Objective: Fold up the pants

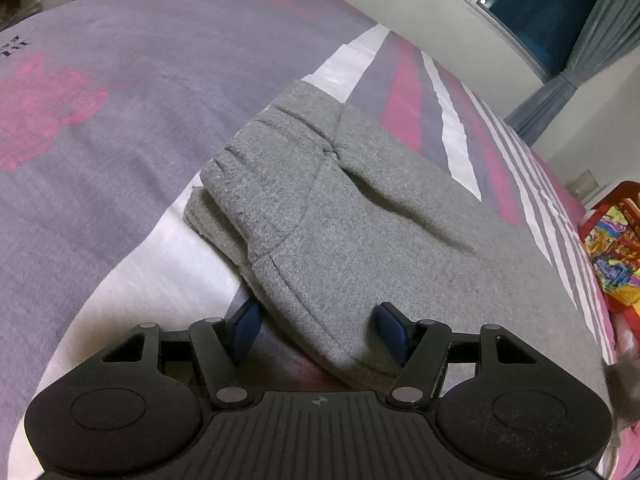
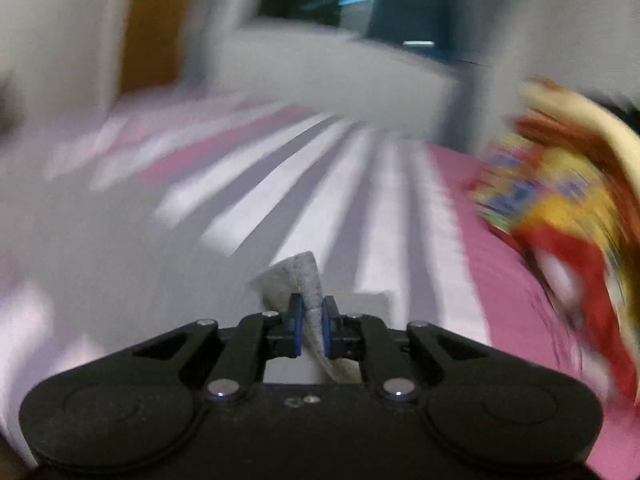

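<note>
Grey knit pants lie partly folded on the bed, waistband end toward the far left, one layer doubled over. My left gripper is open just above the near edge of the pants, its blue pads on either side of the hem. My right gripper is shut on a strip of the grey pants fabric, which sticks up between the blue pads. The right wrist view is heavily motion-blurred.
The bed cover is grey, pink and white striped. A colourful red and yellow bag sits off the bed's right edge; it also shows in the right wrist view. A wall and window with grey curtains lie beyond.
</note>
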